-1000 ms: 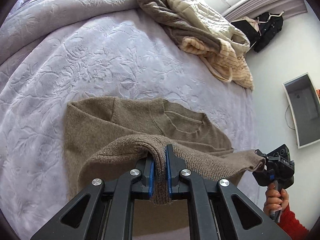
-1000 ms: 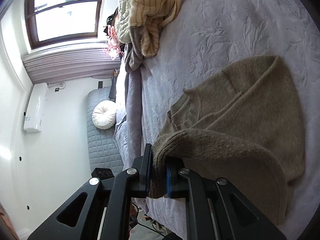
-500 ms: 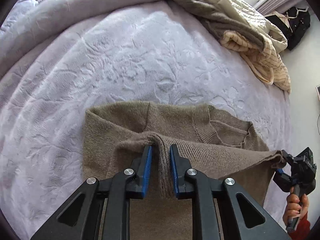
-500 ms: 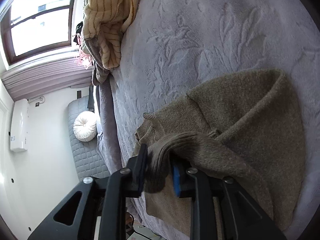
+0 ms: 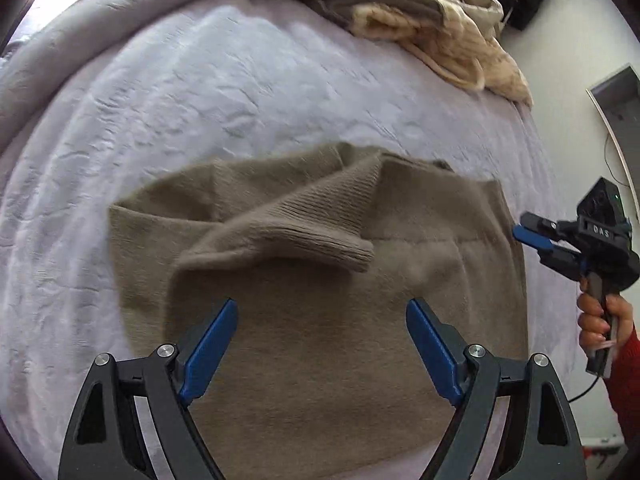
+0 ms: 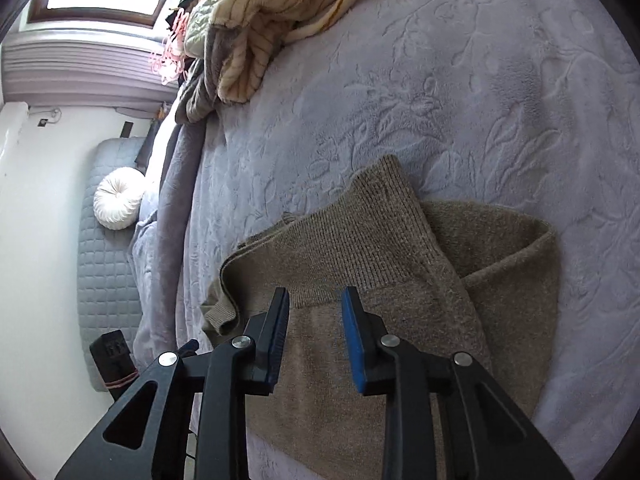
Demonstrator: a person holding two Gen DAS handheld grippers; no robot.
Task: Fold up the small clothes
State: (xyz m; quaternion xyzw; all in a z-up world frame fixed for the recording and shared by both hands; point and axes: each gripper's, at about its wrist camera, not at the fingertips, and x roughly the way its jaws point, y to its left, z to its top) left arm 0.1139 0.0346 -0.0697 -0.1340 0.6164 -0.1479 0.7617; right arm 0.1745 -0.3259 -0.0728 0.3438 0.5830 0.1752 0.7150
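Observation:
A brown knit sweater (image 5: pixel 320 320) lies folded over on the lavender bedspread (image 5: pixel 200 92), its ribbed hem (image 5: pixel 320 224) resting on top of the lower layer. My left gripper (image 5: pixel 320 312) is wide open and empty, just above the sweater. My right gripper (image 6: pixel 314 300) is open and empty over the sweater's ribbed hem (image 6: pixel 360 240); in the left wrist view it (image 5: pixel 532 240) sits off the sweater's right edge, held by a hand in a red sleeve.
A pile of cream, striped and grey clothes (image 5: pixel 420 12) lies at the far side of the bed, also in the right wrist view (image 6: pixel 260 20). The bed's edge drops on the right (image 5: pixel 552 200). A grey quilted mat with a white round cushion (image 6: pixel 118 198) lies on the floor.
Both grippers held the sweater's hem raised and carried it forward over the garment. Now both have opened and let go, and the hem lies on the sweater.

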